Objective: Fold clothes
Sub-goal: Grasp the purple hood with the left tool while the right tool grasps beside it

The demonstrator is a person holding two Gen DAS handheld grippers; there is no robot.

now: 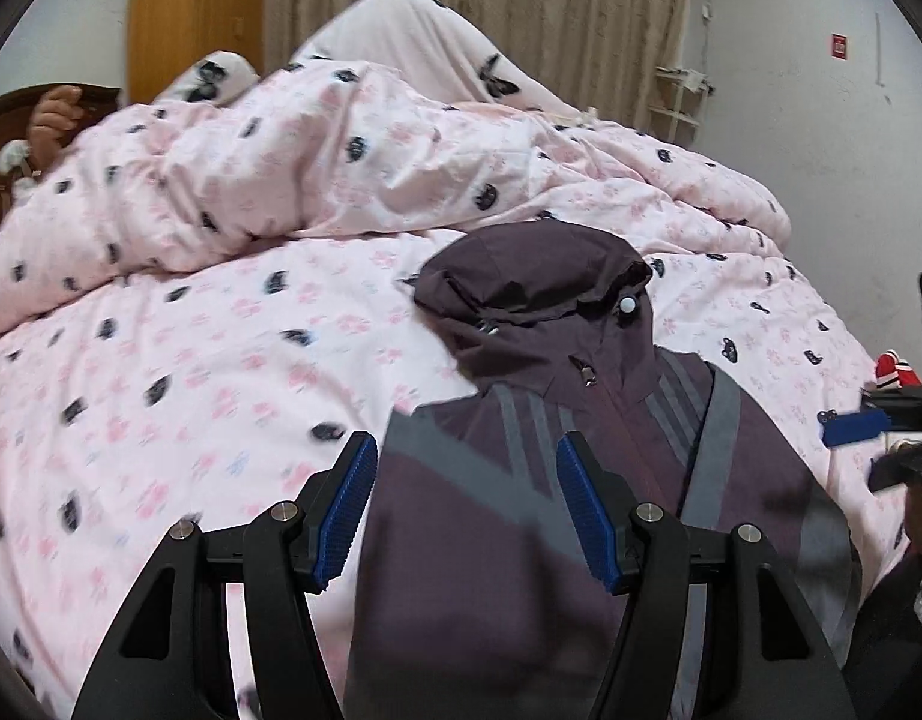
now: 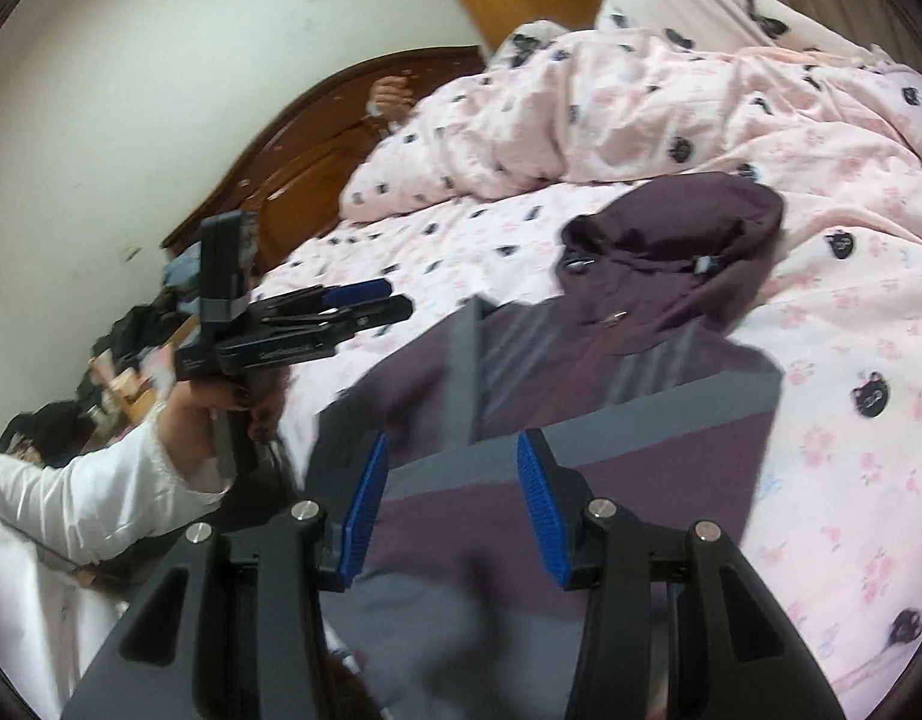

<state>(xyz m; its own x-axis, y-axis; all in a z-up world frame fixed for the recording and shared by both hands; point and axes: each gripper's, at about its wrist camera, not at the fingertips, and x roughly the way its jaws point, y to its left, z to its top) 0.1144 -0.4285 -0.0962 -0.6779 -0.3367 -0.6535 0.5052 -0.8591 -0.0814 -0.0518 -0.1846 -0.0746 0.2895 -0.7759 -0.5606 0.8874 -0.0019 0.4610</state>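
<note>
A dark purple hooded jacket (image 1: 581,480) with grey stripes lies front up on the pink bed sheet (image 1: 191,408), its hood (image 1: 533,276) towards the quilt. My left gripper (image 1: 467,444) hovers over the jacket's left chest, open, with no cloth between its blue pads (image 1: 347,510). In the right wrist view the same jacket (image 2: 581,360) lies below my right gripper (image 2: 454,441), which is also open and holds nothing. To the left of the jacket, the left gripper (image 2: 395,295) is held above the sheet by a hand with a white sleeve (image 2: 101,498).
A crumpled pink quilt (image 1: 341,168) and a pillow (image 1: 413,42) fill the far half of the bed. A wooden headboard (image 2: 317,144) and a wardrobe (image 1: 191,12) stand behind. Clutter (image 2: 113,372) lies beside the bed, and a red item (image 1: 893,372) at the right edge.
</note>
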